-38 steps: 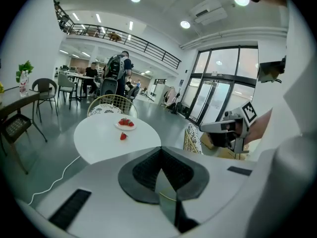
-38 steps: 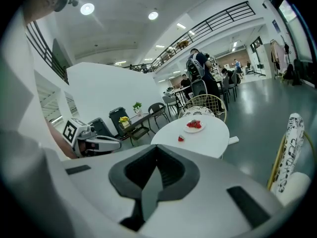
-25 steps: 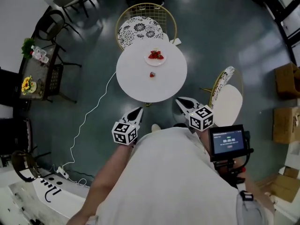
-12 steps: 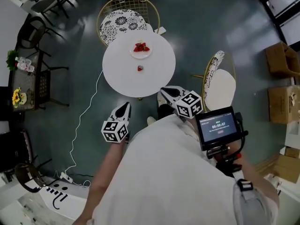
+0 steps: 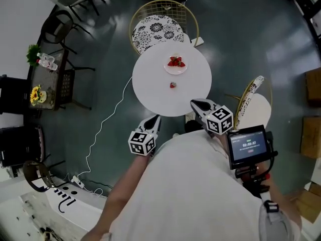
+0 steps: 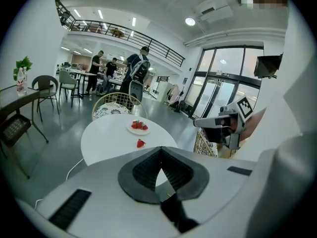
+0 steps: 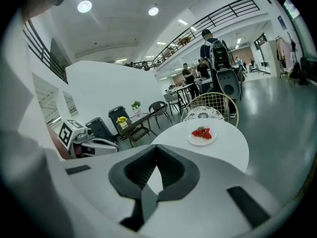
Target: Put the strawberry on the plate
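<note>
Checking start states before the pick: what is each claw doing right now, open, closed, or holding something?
Left claw: closed, holding nothing.
Right claw: closed, holding nothing.

Lone strawberry (image 5: 172,85): small, red, lying on bare top of round white table (image 5: 150,87), near middle. Not on plate, clear gap between. Plate (image 5: 176,72): small, round, white, flat on same table, just past lone strawberry, toward far edge. Already carrying pile of strawberries (image 5: 176,62), red, bunched together at centre, rim bare all round.
</note>
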`<state>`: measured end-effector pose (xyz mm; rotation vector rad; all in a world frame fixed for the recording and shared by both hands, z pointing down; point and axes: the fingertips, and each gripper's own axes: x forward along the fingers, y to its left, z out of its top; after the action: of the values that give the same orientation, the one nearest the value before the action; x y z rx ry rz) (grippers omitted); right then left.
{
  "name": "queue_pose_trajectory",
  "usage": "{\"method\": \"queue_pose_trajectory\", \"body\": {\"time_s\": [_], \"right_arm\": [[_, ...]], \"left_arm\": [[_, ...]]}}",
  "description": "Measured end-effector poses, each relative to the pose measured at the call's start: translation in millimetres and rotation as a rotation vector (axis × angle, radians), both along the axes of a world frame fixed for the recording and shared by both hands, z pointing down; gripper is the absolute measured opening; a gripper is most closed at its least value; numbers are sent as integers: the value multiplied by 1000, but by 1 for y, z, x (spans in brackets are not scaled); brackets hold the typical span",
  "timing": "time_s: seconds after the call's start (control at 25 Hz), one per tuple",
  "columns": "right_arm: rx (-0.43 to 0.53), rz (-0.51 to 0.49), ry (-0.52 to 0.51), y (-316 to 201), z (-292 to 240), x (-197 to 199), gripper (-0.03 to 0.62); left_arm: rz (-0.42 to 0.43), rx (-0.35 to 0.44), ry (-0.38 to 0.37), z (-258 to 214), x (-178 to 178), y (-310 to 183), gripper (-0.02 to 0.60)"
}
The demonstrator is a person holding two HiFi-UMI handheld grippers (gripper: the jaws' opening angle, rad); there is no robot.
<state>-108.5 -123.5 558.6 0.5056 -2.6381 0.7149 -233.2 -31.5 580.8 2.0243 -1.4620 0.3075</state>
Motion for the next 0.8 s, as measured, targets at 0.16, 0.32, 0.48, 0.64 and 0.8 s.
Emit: {"method": "queue_pose_trajectory", "body": {"time_s": [0.16,0.32,0.48,0.64,0.8], "right_arm": [[-11,14,9,-1,0,1,5],[-27,40,22,-5,1,9,5],[-48,70,34,-7,1,17,5],[-71,89,43,-5,2,17,5],[-86,102,59,-3,1,21,5]], "left_arm": [[46,10,26,-5,7,-4,5],[101,-9,36,-5,18,-11,5],[137,-60,28,0,24,-14,5],[167,-99,18,4,23,-19,5],[209,-133,17,10,28,-27,5]]}}
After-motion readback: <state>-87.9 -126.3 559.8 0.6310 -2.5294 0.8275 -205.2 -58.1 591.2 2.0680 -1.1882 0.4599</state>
